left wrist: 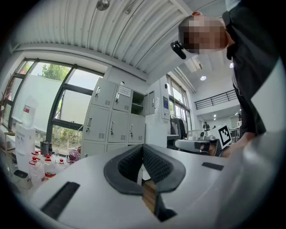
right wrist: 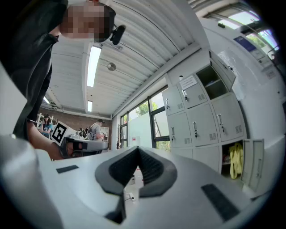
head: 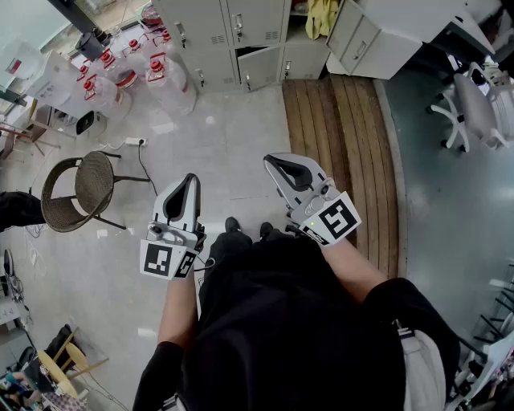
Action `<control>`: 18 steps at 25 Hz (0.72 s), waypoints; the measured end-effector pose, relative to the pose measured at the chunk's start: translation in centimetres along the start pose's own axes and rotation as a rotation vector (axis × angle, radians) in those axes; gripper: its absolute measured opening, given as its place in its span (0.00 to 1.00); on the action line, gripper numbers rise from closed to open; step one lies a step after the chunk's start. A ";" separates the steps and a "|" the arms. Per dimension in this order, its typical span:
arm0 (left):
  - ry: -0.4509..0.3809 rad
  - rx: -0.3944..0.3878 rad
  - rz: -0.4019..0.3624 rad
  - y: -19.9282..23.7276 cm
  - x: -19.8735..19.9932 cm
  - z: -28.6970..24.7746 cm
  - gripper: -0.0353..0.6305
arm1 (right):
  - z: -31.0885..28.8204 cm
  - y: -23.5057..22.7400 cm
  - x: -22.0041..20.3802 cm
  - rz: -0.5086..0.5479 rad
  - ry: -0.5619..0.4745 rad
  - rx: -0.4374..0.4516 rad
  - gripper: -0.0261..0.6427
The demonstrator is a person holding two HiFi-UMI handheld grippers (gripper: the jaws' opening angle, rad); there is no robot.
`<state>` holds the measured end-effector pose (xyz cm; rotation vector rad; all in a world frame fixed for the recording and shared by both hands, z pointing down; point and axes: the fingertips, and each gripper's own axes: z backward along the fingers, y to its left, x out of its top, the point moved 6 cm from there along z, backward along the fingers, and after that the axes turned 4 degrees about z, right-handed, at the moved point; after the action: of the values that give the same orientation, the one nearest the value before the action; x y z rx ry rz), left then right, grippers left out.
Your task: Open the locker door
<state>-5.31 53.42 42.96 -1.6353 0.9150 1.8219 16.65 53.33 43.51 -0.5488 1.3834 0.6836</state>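
Note:
Grey lockers (head: 233,36) stand at the far end of the floor, well away from both grippers. One low door (head: 259,68) hangs slightly ajar. An open compartment holds a yellow cloth (head: 321,16). My left gripper (head: 191,180) and right gripper (head: 275,162) are held at waist height, pointing toward the lockers, and both are shut with nothing in them. In the left gripper view the left gripper's (left wrist: 143,150) pad tips meet, with the lockers (left wrist: 114,120) beyond. The right gripper view shows the right gripper (right wrist: 137,151) closed too, with the lockers (right wrist: 201,120) and the yellow cloth (right wrist: 236,161) to its right.
A wicker chair (head: 80,189) stands at the left, with a power strip (head: 132,142) and its cable nearby. Several large water bottles (head: 152,76) crowd the left of the lockers. A wooden platform (head: 341,152) runs along the right, beside a white cabinet (head: 377,36) and an office chair (head: 474,112).

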 end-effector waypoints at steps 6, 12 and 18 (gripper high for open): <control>0.016 -0.021 0.003 -0.3 -0.2 -0.6 0.07 | 0.5 -0.6 0.0 -0.003 -0.015 0.003 0.05; 0.050 -0.041 0.012 -1.0 -0.7 -1.1 0.07 | 1.0 -0.7 -0.5 -0.037 -0.019 0.002 0.05; 0.086 -0.113 0.006 -2.1 -0.7 -1.7 0.07 | 1.4 -0.6 -0.2 -0.055 -0.079 0.021 0.05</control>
<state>-2.56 53.53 43.26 -1.7936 0.8683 1.8498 18.01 53.91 43.87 -0.5360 1.2962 0.6397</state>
